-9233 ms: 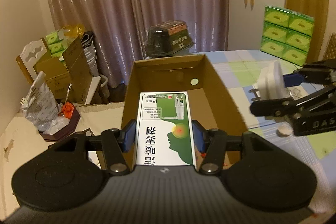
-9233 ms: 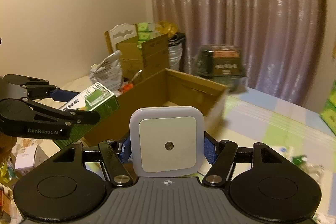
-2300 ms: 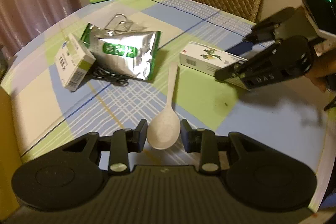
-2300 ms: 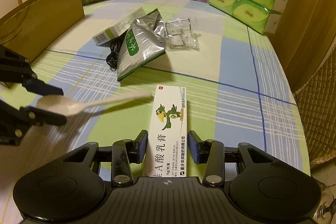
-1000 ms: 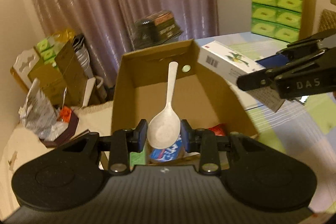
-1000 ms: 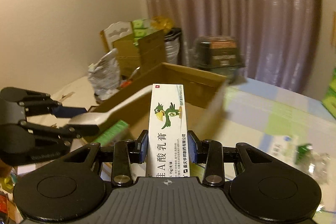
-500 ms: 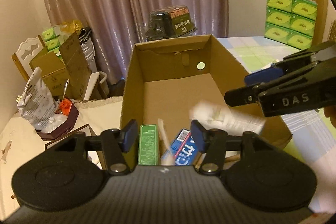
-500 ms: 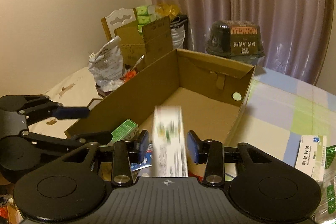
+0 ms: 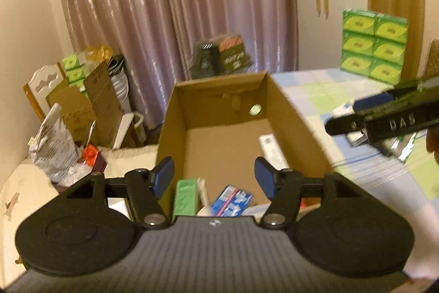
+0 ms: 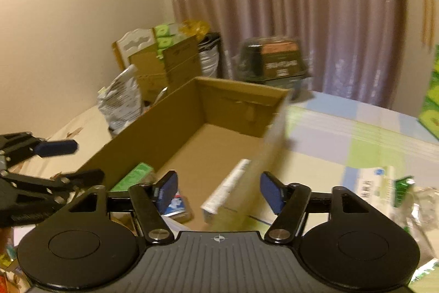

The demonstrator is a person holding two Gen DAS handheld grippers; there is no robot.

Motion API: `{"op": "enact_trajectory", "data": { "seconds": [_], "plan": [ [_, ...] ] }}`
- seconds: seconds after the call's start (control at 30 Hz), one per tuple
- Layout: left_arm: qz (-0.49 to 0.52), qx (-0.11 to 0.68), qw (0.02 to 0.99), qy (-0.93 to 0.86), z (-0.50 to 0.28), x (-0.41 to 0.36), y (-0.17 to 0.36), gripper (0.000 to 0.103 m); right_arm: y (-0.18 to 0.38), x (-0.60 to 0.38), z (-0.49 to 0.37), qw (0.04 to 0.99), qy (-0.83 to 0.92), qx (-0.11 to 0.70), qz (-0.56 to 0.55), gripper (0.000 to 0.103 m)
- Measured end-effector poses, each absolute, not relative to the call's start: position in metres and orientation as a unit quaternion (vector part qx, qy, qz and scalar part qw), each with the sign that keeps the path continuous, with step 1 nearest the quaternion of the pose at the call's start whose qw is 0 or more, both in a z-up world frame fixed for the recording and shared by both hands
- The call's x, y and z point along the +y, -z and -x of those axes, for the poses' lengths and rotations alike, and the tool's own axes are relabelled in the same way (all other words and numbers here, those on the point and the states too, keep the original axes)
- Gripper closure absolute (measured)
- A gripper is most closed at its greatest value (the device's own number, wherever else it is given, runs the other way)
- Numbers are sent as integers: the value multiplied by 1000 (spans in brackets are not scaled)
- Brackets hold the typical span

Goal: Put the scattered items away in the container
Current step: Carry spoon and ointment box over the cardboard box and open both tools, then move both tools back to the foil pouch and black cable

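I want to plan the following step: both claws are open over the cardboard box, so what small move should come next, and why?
Probably swing the right claw back toward the table. Both it and the left claw are open and hold nothing, the white carton already lies inside the cardboard box, and a silver pouch and a small white box remain outside.

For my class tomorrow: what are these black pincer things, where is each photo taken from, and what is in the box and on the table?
Each photo comes from a camera mounted on a hand-held two-finger gripper. One view looks along the left gripper, the other along the right gripper. Both are open and hold nothing. Below them sits a cardboard box containing a green box, a blue packet and a white carton against its right wall. On the checked tablecloth beyond, a white medicine box and a blurry silver pouch remain.
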State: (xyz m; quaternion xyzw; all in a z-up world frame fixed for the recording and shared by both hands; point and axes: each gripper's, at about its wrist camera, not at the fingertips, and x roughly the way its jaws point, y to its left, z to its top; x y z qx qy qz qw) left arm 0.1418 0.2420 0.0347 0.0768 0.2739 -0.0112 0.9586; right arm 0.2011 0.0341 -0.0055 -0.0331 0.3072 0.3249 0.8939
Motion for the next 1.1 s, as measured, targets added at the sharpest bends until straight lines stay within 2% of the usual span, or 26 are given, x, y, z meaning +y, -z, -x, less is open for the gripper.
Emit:
{"op": "enact_trajectory", "data": {
  "seconds": [0.1, 0.27, 0.47, 0.77, 1.1],
  "plan": [
    [-83, 267, 960, 33, -140, 221, -43, 35, 5, 1, -196, 901, -303, 309, 27, 31],
    [-99, 253, 960, 72, -137, 172, -55, 19, 13, -63, -190, 912, -258, 319, 27, 28],
    [-123, 248, 953, 127, -138, 103, -51, 8, 29, -139, -186, 919, -201, 339, 22, 20],
    [-124, 275, 936, 181, -166, 18, -8, 6, 55, -209, -194, 920, -157, 359, 21, 19],
    [-107, 333, 918, 186, -216, -21, 67, 6, 93, -229, -228, 914, -158, 373, -6, 19]
  ]
}}
